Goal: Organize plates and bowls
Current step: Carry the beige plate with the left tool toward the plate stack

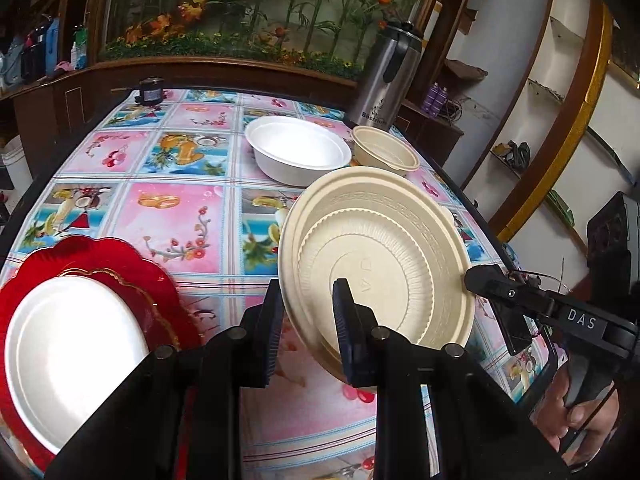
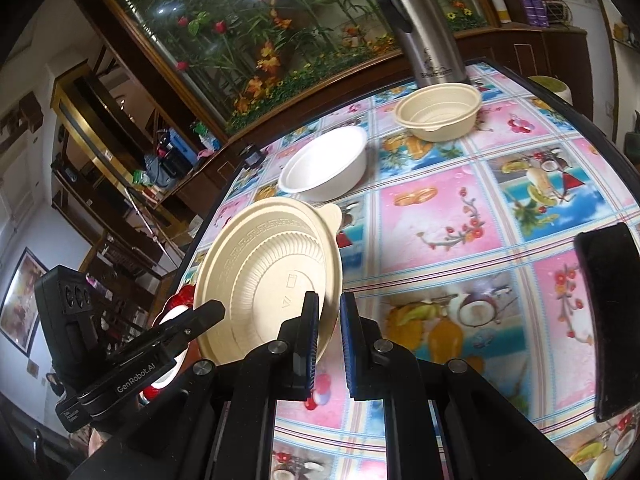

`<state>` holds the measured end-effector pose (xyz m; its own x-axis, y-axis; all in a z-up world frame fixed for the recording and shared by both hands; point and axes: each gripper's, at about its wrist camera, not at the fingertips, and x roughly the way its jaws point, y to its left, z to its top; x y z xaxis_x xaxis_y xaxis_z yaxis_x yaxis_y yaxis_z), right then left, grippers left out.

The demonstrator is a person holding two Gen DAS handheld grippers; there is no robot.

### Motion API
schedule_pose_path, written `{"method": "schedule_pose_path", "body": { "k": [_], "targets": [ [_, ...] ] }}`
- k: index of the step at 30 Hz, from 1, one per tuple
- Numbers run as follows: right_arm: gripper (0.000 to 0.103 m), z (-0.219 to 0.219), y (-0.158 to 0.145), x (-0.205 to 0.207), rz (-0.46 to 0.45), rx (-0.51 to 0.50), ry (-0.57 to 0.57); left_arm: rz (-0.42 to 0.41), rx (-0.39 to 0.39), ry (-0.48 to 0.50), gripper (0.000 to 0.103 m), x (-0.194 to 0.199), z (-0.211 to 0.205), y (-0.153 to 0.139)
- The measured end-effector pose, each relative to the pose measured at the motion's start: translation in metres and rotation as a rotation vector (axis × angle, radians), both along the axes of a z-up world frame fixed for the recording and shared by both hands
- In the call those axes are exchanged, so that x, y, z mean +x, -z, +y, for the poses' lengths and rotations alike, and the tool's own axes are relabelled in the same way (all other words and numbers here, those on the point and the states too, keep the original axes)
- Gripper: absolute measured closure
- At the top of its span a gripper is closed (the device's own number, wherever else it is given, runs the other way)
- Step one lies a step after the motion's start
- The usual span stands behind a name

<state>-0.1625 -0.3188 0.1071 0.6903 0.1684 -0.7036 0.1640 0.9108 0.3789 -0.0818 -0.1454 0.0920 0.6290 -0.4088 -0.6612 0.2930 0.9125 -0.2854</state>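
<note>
While only the left view shows the red plate [image 1: 132, 272], both tools [image 1: 306, 312] [image 2: 329, 320] clamp the beige plate [image 1: 384, 256].

"DAS", "GenRobot.AI" on tongs [image 1: 490, 292]

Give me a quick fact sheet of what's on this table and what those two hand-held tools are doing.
held item: beige plate, tilted, lifted off the table
left tool: clamped on the plate's near rim
right tool: shut on the plate's opposite rim
already stacked: white plate on red plate
bowls: white bowl beside beige bowl, both upright
also there: steel flask at the far edge
surface: flowered tablecloth
</note>
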Motion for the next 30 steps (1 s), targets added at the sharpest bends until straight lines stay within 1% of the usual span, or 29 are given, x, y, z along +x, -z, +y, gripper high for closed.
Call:
{"method": "schedule_pose_path", "body": {
  "k": [8,15,22,26,30],
  "targets": [
    [0.092,0.037,-0.004,0.014,0.008,-0.032,-0.059,-0.024,-0.033,-0.057,0.081,-0.006,0.039,-0.003],
    [0.092,0.083,-0.007,0.030,0.018,-0.051,-0.153,-0.057,-0.040,-0.145,0.081,-0.023,0.091,-0.007],
    [0.091,0.141,0.008,0.044,0.056,-0.036,-0.273,-0.064,-0.024,-0.250,0.081,-0.041,0.142,-0.003],
    [0.091,0.167,0.022,0.051,0.099,-0.014,-0.335,-0.036,-0.035,-0.300,0.081,-0.046,0.168,0.007],
    [0.091,0.185,0.031,0.053,0.126,-0.013,-0.374,-0.020,-0.044,-0.328,0.081,-0.049,0.180,0.014]
  ]
}}
